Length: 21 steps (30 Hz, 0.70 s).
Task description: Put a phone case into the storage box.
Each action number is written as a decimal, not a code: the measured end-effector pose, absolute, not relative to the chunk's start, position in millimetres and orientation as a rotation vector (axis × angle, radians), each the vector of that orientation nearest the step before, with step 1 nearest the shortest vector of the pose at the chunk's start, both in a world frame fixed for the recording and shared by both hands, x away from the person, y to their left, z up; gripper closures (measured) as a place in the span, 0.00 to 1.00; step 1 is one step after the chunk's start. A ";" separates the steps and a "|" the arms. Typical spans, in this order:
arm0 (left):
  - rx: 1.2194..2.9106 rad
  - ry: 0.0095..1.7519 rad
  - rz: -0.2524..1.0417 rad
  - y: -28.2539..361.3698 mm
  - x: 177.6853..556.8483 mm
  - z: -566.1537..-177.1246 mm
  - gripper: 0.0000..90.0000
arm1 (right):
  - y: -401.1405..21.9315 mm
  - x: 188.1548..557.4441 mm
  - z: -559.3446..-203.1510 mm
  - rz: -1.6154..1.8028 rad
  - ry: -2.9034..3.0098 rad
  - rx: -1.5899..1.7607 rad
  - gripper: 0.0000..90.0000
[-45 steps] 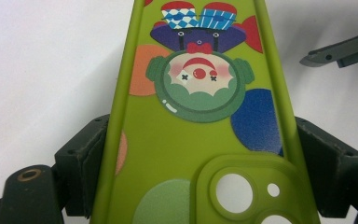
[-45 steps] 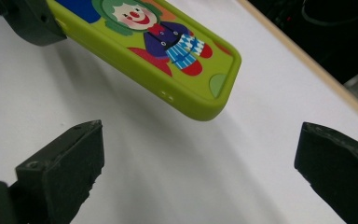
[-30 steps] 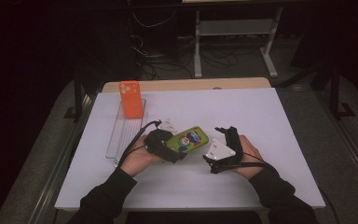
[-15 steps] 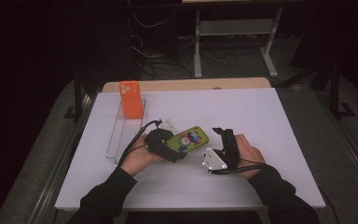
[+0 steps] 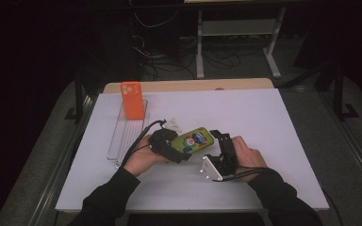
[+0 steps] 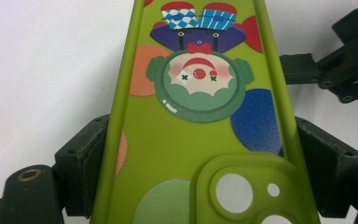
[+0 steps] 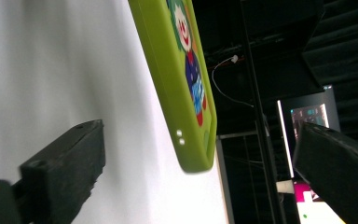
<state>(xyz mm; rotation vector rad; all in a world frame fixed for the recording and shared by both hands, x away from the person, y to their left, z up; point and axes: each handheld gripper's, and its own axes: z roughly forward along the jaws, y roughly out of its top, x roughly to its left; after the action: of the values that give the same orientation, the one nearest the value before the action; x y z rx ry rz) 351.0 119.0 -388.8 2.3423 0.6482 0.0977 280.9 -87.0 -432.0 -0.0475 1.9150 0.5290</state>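
1. the left gripper (image 5: 181, 151) holds the green phone case (image 5: 195, 140) by its two long sides, at the end with the camera holes; its jaws press on both edges.
2. the case is in the middle of the table (image 5: 264, 117), nearer to the front edge, printed side up, with a clown picture.
3. the right gripper (image 5: 220, 141) is just beside the free end of the case; its jaws stand wide, and the end of the case (image 7: 186, 84) lies between them without touching.
4. an orange phone case (image 5: 132, 99) stands on a clear rack (image 5: 122, 136) near the left edge.
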 end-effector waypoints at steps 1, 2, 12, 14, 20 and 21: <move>2.346 0.636 0.097 118.2 350.8 -388.2 0.17 | -86.6 279.5 -433.0 0.527 1.914 -0.040 0.05; 2.331 0.645 0.097 116.9 349.9 -388.6 0.17 | -86.0 279.7 -432.6 0.522 1.888 -0.060 0.07; 2.356 0.612 0.082 110.9 348.4 -389.8 0.17 | -80.2 277.3 -440.7 0.457 1.834 -0.177 0.28; 2.355 0.611 0.083 110.3 348.1 -389.8 0.17 | -79.1 278.4 -442.9 0.446 1.826 -0.189 0.34; 2.358 0.604 0.086 110.1 348.0 -389.8 0.17 | -79.4 278.4 -445.0 0.418 1.829 -0.203 0.52; 2.355 0.606 0.085 109.9 347.8 -389.9 0.17 | -79.3 278.0 -444.9 0.418 1.829 -0.205 0.55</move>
<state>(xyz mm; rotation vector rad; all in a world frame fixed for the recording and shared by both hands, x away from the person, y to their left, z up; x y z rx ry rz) 347.8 109.9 -389.9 2.3547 0.6056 0.0846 278.0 -79.3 -444.9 -0.2050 1.8293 0.4179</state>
